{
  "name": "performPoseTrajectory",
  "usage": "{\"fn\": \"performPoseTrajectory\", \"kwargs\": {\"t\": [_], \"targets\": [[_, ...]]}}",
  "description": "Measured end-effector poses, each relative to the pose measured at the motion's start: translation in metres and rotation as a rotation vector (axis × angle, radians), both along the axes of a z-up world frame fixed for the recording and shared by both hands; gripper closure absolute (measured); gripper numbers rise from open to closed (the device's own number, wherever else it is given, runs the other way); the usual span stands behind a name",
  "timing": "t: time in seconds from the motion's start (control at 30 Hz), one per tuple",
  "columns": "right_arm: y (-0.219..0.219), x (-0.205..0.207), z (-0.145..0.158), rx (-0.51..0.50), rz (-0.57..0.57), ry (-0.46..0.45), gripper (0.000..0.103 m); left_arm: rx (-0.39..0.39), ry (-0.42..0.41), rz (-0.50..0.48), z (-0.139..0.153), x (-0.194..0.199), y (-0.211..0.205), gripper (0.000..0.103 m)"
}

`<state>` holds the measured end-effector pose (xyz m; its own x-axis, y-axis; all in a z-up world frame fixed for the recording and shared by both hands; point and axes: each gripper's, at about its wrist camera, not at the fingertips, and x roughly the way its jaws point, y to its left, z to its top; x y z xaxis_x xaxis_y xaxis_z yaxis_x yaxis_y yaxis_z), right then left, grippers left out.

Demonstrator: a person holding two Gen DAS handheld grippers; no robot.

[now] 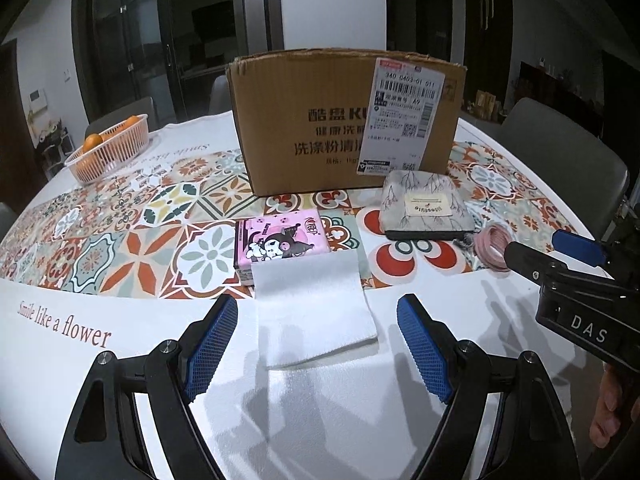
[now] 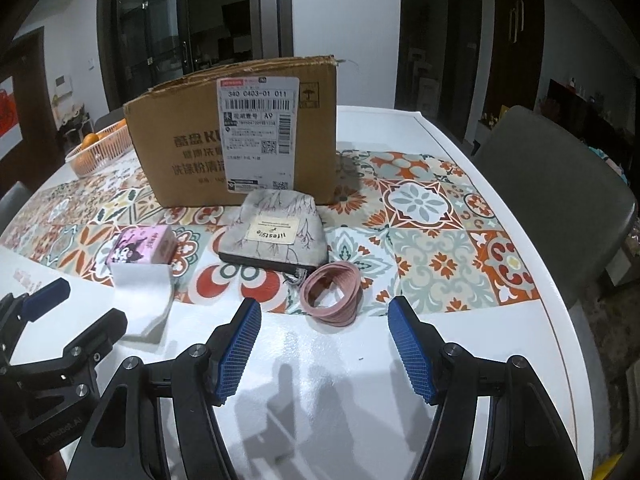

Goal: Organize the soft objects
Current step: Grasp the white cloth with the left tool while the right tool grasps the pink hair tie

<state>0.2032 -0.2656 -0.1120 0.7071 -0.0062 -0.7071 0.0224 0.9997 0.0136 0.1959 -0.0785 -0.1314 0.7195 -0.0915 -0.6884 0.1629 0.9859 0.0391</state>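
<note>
Two pairs of tongs hang over the bench, both released and empty. The left tongs (image 1: 316, 344) straddle a folded white cloth (image 1: 314, 312), which lies straight ahead between the blue pads, its long axis running away toward the pink tissue pack (image 1: 280, 242). The right tongs (image 2: 324, 346) face a coil of pink bands (image 2: 332, 294), just ahead and slightly left of centre, before the grey pouch (image 2: 276, 236) and cardboard box (image 2: 240, 136).

Matt brown cardboard box (image 1: 344, 120); glossy white bench (image 2: 320, 392); soft white folded cloth (image 1: 316, 312); glossy pink plastic-wrapped tissue pack (image 1: 280, 240).
</note>
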Motion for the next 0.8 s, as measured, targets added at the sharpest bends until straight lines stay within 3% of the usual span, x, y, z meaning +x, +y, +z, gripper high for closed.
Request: {"fn": "performPoseTrajectory", "kwargs": {"t": [0.63, 0.8], "targets": [[-0.007, 0.038, -0.031, 0.027, -0.042, 0.088, 0.036, -0.009, 0.11, 0.001, -0.028, 0.038, -0.002, 0.021], [-0.008, 0.042, -0.037, 0.038, -0.047, 0.106, 0.036, -0.015, 0.152, 0.009, -0.034, 0.044, -0.001, 0.029]]}}
